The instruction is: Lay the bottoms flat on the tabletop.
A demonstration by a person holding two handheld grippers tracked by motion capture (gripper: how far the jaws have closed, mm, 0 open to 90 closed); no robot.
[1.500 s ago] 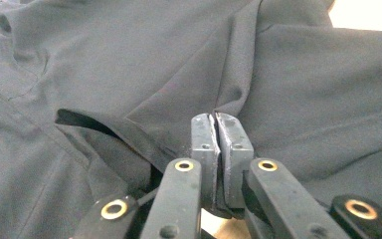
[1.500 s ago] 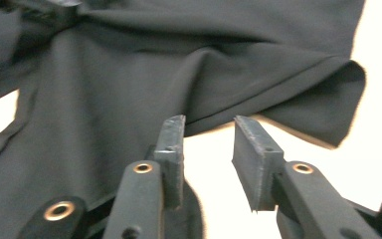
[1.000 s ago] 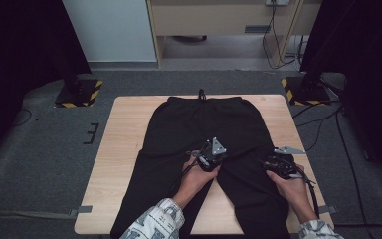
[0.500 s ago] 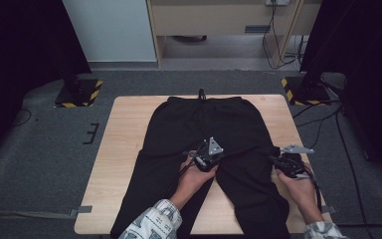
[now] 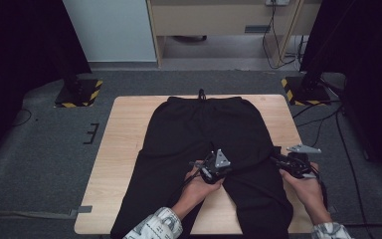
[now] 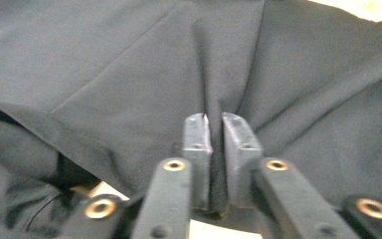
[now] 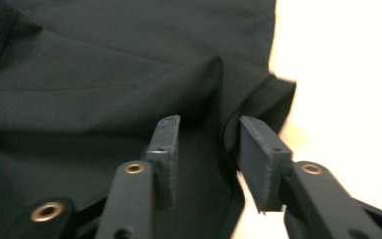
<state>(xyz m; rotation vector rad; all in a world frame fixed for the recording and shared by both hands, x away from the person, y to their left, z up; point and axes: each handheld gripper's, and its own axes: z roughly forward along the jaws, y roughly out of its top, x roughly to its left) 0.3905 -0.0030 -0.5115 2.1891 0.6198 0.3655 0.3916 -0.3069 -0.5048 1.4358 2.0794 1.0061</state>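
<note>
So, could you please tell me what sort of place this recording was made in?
Probably a lab or studio set up for recording: a wooden table on grey carpet, black curtains at both sides, and stand bases with yellow-black tape. Black trousers lie on the table.

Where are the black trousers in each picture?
High view: the black cloth trousers lie flat on the light wooden table, waistband far, legs towards the person.
Left gripper view: the black cloth spreads across the frame, a fold pinched between the left tool pads.
Right gripper view: the trousers cover the left and middle, their edge between the open right tool jaws.
Shared landmark: the pale table beside the cloth.
</note>
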